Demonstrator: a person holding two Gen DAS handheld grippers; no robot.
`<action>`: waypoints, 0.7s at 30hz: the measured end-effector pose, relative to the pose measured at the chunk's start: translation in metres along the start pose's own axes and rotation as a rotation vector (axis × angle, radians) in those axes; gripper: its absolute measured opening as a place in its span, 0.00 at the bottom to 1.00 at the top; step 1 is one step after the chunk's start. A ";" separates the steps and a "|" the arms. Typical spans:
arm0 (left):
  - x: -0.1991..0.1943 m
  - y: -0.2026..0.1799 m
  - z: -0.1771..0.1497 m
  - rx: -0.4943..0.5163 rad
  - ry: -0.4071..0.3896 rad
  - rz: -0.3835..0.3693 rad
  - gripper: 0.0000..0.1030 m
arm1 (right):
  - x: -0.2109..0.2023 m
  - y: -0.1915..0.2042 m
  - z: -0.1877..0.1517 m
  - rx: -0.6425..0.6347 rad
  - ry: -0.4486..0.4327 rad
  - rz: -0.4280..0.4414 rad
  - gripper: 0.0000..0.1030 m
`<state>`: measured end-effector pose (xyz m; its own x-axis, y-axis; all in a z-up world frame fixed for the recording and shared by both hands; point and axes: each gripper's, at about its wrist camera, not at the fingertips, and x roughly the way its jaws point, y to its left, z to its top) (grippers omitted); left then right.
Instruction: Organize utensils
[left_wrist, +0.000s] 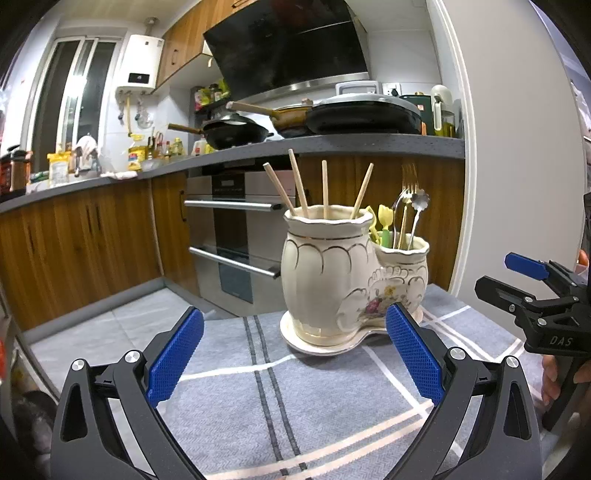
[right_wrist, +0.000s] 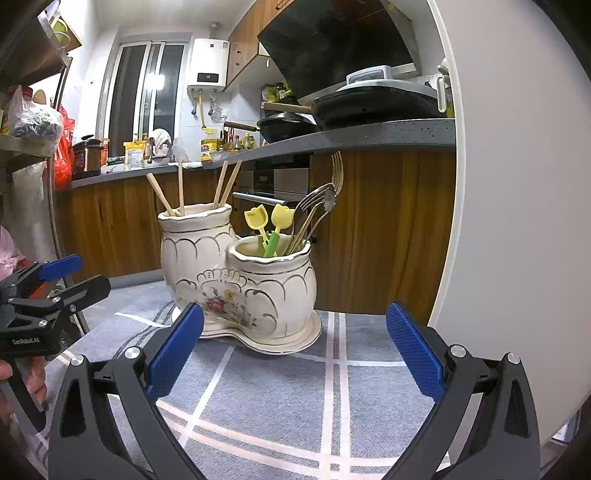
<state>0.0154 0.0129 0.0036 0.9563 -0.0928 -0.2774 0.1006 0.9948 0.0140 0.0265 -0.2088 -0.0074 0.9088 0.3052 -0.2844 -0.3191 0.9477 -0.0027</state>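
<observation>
Cream ceramic double-pot utensil holder (left_wrist: 343, 280) stands upright on its matching saucer on the tabletop, over a grey cloth with white and dark stripes (left_wrist: 258, 398). Taller pot holds four wooden chopsticks (left_wrist: 295, 184), fanned out and leaning against the rim. Shorter pot, joined at the taller one's 3 o'clock in the left wrist view, holds metal forks (left_wrist: 408, 188), a flower-bowled metal spoon (left_wrist: 420, 201) and two yellow tulip-shaped plastic picks with green stems (right_wrist: 275, 225). Left gripper (left_wrist: 294, 360): blue-padded fingers wide apart, nothing between them, holder at its 12 o'clock, near but not touching. Right gripper (right_wrist: 294, 360): fingers likewise wide apart and empty, holder at about 11 o'clock. Each gripper shows at the edge of the other's view, held by a hand (left_wrist: 554, 373). Behind: wood-fronted kitchen cabinets, built-in oven (left_wrist: 236, 229), grey counter with pans (left_wrist: 236, 134).
</observation>
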 end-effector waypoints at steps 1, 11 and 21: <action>0.000 0.000 0.000 0.000 0.000 0.000 0.95 | 0.000 -0.001 0.000 0.002 -0.001 -0.003 0.95; 0.000 0.000 0.000 0.000 -0.001 0.000 0.95 | -0.001 -0.002 -0.001 0.007 -0.003 -0.011 0.95; -0.001 0.002 0.000 -0.002 -0.002 0.003 0.95 | -0.001 -0.002 -0.001 0.007 -0.003 -0.011 0.95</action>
<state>0.0149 0.0148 0.0037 0.9570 -0.0898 -0.2758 0.0971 0.9952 0.0132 0.0256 -0.2114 -0.0082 0.9131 0.2950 -0.2816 -0.3073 0.9516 0.0008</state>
